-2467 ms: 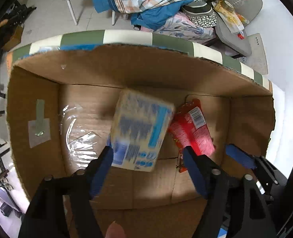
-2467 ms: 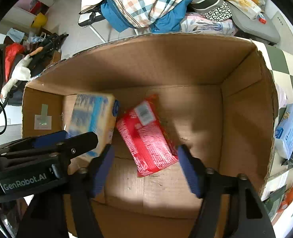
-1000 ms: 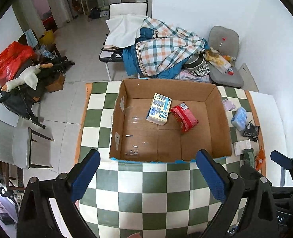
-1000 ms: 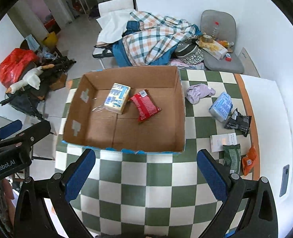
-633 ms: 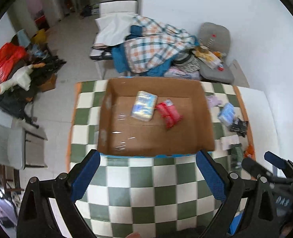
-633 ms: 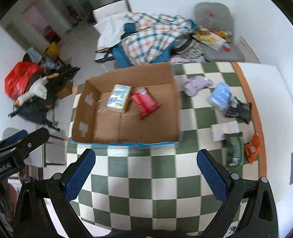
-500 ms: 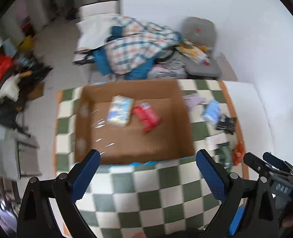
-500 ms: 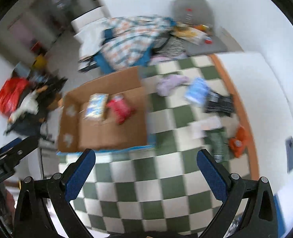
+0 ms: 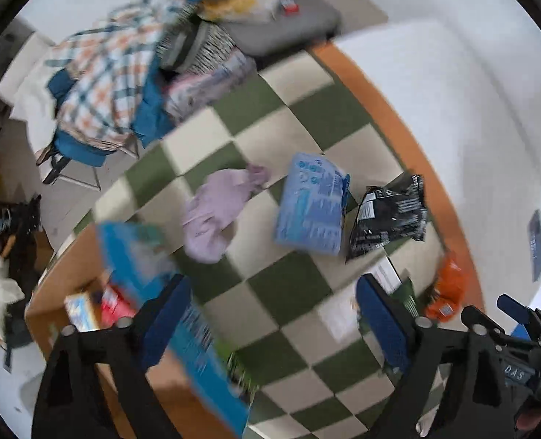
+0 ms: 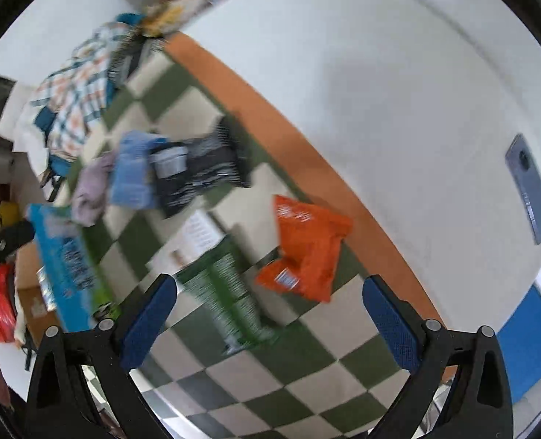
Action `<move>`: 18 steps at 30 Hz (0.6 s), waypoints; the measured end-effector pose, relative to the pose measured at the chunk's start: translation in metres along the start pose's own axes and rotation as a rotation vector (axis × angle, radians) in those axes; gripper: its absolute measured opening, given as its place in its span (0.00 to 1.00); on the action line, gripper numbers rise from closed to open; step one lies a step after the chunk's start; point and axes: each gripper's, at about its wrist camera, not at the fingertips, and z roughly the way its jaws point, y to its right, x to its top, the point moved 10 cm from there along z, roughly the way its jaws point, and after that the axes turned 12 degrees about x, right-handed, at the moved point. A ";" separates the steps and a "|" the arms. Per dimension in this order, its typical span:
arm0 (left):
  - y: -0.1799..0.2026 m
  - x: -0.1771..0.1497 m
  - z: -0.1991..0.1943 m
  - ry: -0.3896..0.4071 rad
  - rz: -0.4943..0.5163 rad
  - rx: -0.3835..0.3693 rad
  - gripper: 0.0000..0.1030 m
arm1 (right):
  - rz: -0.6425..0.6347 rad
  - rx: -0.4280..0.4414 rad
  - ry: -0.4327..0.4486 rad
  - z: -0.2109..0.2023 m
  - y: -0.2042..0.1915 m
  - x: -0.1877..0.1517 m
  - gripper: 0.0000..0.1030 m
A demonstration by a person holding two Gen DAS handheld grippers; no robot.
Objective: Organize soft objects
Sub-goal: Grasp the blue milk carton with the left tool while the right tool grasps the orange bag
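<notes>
Our left gripper [image 9: 272, 323] and right gripper [image 10: 270, 323], just narrowing yet spread and empty, now hover over crinkly packets: glossy orange pouch [image 10: 307, 252], green ribbed pack [image 10: 230, 292] mid-frame; earlier the cardboard box [image 9: 76, 278] filled view.

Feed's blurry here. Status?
Left gripper and right gripper open, empty, jaws just narrowed. Orange packet, green packet below right. Nothing blocking.

Bare checkered cloth [image 9: 299, 285] lies near the lilac cloth [image 9: 215, 216], blue pack [image 9: 310, 205] and black bag [image 9: 391, 216]. Box wall [image 9: 197, 347] blocks left. Right view: green pack [image 10: 230, 292] and orange bag [image 10: 307, 252] crowd the middle.
</notes>
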 end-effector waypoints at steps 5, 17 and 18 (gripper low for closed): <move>0.026 0.027 0.055 -0.079 0.060 0.056 0.82 | 0.062 -0.010 -0.076 0.045 0.033 0.008 0.81; 0.052 0.045 0.111 -0.187 0.087 0.066 0.83 | 0.120 -0.024 -0.139 0.094 0.059 0.005 0.74; 0.052 0.045 0.113 -0.189 0.088 0.062 0.83 | 0.123 -0.027 -0.141 0.096 0.060 0.004 0.74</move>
